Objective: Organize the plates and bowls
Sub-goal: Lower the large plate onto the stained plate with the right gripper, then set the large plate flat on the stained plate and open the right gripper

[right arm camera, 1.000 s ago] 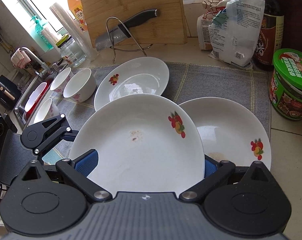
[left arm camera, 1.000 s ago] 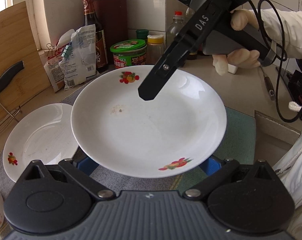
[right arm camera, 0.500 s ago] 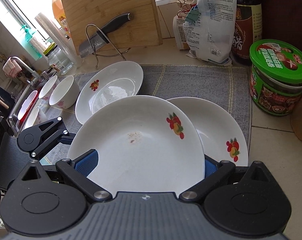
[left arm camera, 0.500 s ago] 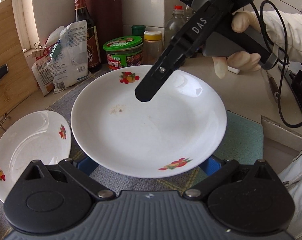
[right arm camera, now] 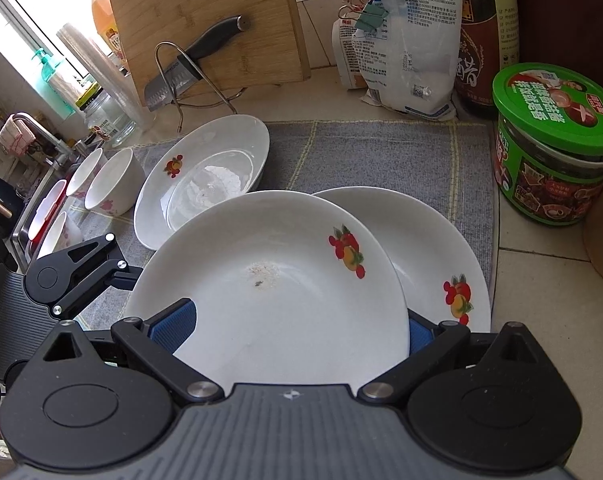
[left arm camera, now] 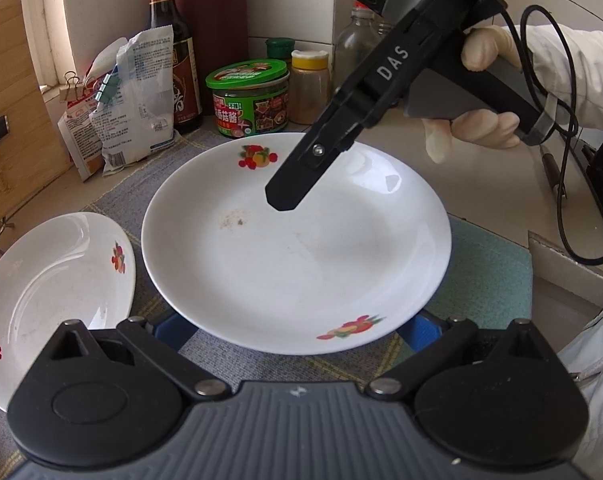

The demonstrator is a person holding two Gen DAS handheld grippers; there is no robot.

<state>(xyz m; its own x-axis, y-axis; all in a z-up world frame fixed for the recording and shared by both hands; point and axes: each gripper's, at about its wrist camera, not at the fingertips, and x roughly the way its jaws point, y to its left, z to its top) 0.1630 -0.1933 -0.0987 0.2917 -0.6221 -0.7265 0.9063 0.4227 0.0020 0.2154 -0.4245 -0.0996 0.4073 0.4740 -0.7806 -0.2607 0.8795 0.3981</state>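
Observation:
A white plate with fruit prints (left arm camera: pixel 293 252) is carried above the grey mat between both grippers; it also shows in the right wrist view (right arm camera: pixel 277 296). My left gripper (left arm camera: pixel 293 326) is open, its blue pads under the plate's near rim. My right gripper (right arm camera: pixel 297 330) is open, its blue pads (right arm camera: pixel 173 322) at the plate's sides; from the left wrist view its finger (left arm camera: pixel 301 176) reaches over the plate. A second plate (right arm camera: pixel 433 252) lies right under it. A third plate (right arm camera: pixel 205 176) lies further left. Two white bowls (right arm camera: pixel 111 184) stand at the mat's left end.
A green-lidded jar (right arm camera: pixel 557 144), a sauce bottle (right arm camera: pixel 487 32) and clipped bags (right arm camera: pixel 405 40) stand at the back right. A cutting board (right arm camera: pixel 209 20) with a knife on a wire stand (right arm camera: pixel 189 72) leans at the back. The sink (right arm camera: pixel 41 208) lies far left.
The held plate has moved right, over the second plate near the green-lidded jar. Both grippers moved with it; their hold looks the same.

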